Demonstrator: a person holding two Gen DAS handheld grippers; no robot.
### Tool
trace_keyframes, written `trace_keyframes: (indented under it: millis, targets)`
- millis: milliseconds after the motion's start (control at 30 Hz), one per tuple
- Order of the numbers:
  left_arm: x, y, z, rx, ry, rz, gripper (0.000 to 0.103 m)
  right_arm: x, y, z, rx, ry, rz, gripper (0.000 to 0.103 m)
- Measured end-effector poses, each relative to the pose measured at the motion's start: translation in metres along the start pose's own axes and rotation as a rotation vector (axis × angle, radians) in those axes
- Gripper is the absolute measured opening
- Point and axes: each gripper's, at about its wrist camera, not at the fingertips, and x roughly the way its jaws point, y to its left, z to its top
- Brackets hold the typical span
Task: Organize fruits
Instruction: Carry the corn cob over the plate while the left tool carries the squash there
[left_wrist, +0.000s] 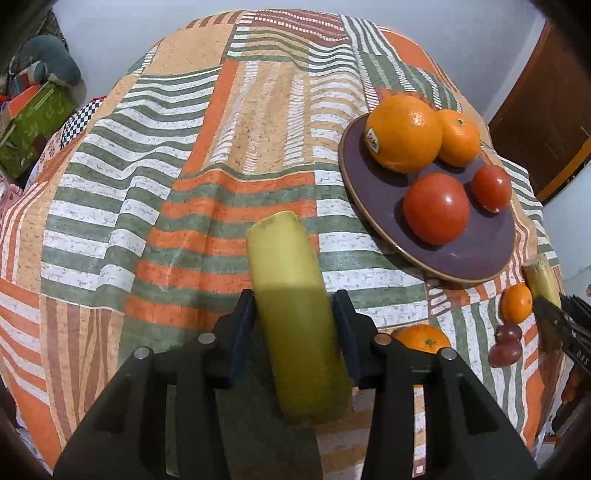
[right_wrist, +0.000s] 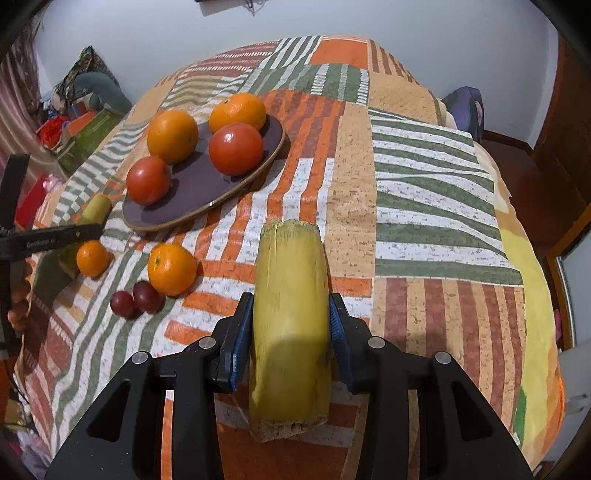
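We note left gripper (left_wrist: 295, 314): matte black angular body, dark blue ribbed pads (left_wrist: 244, 325), four round silver pins. We note right gripper (right_wrist: 291, 314): identical black frame, brighter blue pads (right_wrist: 338, 321), silver pins. We read pale lettering on side bar; bare skin at left edge.

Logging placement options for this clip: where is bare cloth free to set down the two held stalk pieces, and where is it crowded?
Free: the tablecloth left of the plate, and the cloth right of it in the right wrist view. Crowded: the near corner by the loose oranges and grapes.
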Motion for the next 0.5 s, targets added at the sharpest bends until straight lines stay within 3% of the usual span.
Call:
trace_keyframes:
  millis: [500]
  targets:
    - [-0.054, -0.026, 0.02, 0.065, -0.15, -0.041, 0.036, -0.02, 0.03, 0.045, -0.041, -0.15, 0.054, 0.036]
